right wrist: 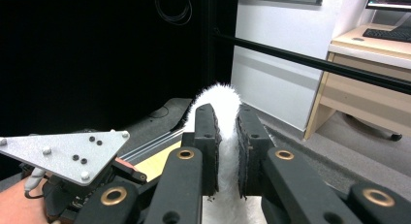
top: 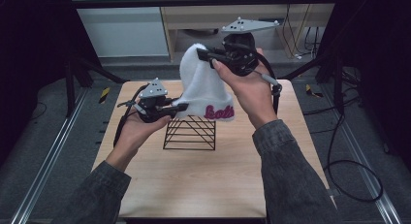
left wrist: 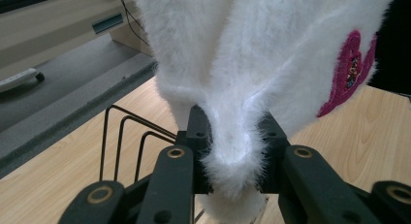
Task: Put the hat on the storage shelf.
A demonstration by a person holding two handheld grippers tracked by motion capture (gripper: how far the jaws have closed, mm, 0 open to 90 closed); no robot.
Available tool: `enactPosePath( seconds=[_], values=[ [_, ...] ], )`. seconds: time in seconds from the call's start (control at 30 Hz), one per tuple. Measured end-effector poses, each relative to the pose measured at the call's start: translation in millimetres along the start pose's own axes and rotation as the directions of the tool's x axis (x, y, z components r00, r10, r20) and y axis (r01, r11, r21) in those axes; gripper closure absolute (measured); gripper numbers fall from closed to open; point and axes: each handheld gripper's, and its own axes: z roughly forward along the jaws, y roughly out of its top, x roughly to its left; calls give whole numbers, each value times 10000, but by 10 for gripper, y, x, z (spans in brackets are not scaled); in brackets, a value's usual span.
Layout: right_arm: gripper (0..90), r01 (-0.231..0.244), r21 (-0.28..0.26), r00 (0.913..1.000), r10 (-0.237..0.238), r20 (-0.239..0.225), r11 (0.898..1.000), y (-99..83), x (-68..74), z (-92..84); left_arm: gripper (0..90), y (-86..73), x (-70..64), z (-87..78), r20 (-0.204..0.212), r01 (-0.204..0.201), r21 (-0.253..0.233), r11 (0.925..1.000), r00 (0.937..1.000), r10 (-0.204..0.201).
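A white fuzzy beanie [top: 203,86] with pink embroidered lettering on its cuff hangs in the air above the wooden table [top: 208,175], stretched between both tongs. The right tongs [top: 203,54], held high at the far side, are clenched on the beanie's crown; in the right gripper view the white pile [right wrist: 228,136] is pinched between the two black jaws. The left tongs [top: 181,107], held lower and to the left, are clenched on the cuff edge; in the left gripper view a fold of the fabric [left wrist: 235,156] is squeezed between the jaws, the pink lettering [left wrist: 351,73] lying to the right. A black wire rack [top: 190,133] stands on the table directly beneath the beanie's cuff; whether the two touch cannot be determined. The left tongs' grey plate [right wrist: 68,153] appears low in the right gripper view.
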Motion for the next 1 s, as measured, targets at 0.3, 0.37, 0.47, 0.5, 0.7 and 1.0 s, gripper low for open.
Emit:
enactPosePath(
  seconds=[0.3,0.37,0.47,0.5,0.7,1.0],
  values=[
    [816,-14,26,9999,14,-110,10000,-46,4,56,738,-16,53,-25,-247,87,6,10000,9997,-87],
    [815,12,18,10000,-12,-76,10000,-48,-3,70,739,-19,67,-37,-331,114,-41,9999,9994,-116],
    [815,3,4,10000,-3,-69,10000,-55,-25,88,740,-26,94,-48,-406,193,-96,9998,9990,-197],
    [815,-14,-17,10000,14,-68,10000,-58,-35,96,740,-29,100,-49,-409,232,-104,9997,9989,-236],
    [815,-38,-116,10000,37,-19,9999,-86,-76,139,744,-49,124,-46,-492,330,-182,9993,9982,-339],
    [813,-138,-75,9999,138,-45,9999,-141,-122,264,747,-99,170,-72,-745,393,-221,9990,9964,-408]
  ],
)
